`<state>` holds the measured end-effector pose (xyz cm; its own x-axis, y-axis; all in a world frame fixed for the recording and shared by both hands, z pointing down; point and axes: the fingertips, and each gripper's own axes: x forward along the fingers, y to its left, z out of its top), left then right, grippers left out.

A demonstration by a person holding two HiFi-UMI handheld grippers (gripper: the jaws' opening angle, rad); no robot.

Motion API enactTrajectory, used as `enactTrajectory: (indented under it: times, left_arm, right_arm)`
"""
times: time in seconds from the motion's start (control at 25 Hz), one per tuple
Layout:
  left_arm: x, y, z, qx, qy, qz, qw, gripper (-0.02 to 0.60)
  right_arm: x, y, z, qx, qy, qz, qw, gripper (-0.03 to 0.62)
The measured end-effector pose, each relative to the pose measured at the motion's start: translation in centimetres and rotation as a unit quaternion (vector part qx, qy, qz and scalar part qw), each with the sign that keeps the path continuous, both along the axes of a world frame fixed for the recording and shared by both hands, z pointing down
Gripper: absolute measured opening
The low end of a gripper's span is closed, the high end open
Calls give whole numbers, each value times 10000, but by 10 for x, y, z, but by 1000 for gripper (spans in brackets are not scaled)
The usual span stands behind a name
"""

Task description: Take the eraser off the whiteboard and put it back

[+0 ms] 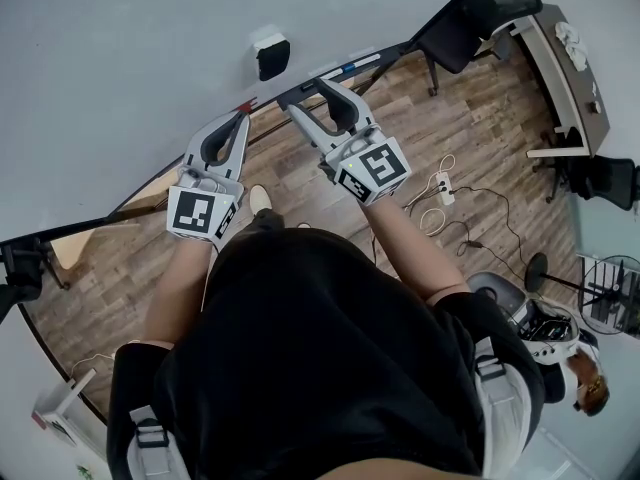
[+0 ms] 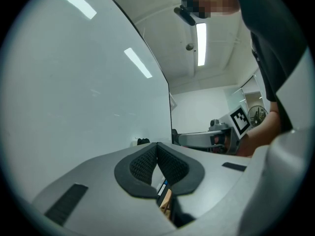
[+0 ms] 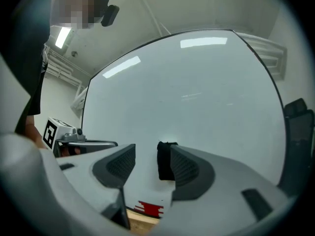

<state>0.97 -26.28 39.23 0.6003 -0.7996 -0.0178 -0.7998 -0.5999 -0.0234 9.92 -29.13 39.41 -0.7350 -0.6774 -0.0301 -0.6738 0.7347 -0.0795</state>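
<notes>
The black eraser (image 1: 272,56) clings to the whiteboard (image 1: 120,78), above and between my two grippers. In the right gripper view the eraser (image 3: 165,161) sits on the board straight ahead, half hidden behind the right jaw and apart from it. My right gripper (image 3: 150,154) is open with nothing between its pads; in the head view the right gripper (image 1: 305,96) points at the board below the eraser. My left gripper (image 1: 243,118) is shut and empty, its pads meeting in the left gripper view (image 2: 157,149), where the eraser (image 2: 142,141) shows small and far off.
A red mark (image 3: 149,208) lies low on the board above the marker tray (image 1: 350,68). Behind the board stand a black chair (image 1: 470,18) and a desk (image 1: 575,68). Cables and a power strip (image 1: 443,188) lie on the wooden floor, with a fan (image 1: 610,293) at the right.
</notes>
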Motion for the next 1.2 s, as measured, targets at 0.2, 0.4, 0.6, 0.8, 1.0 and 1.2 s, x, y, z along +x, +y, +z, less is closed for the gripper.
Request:
enactTrajectory:
  times: [0.2,0.4,0.6,0.8,1.0,1.2]
  left_arm:
    - [7,8,-1,-2,27,16,10000,-5]
    - [13,10,-7,17,51,35,10000,-5]
    - [11,9,-10,66,84,-34,9999,-5]
    - [6,12,-15,120,68,-94,9999,-5]
    - [7,10,-13,122,67,-84,9999,-5]
    - [8,8,-6,40,-5,-106,9999,-5]
  right_arm:
    - [5,12,-2,95,-34,-104,9999,165]
    - [8,18,-15,255,-42,-123,9996,97]
    - [20,16,-24,469,-48,93,9988,2]
    - [24,20,-26,554,79,55,9984,2]
    - [25,18,-18,516,216,72,9984,2]
    - [31,17,-14,412,168,138,9989,2]
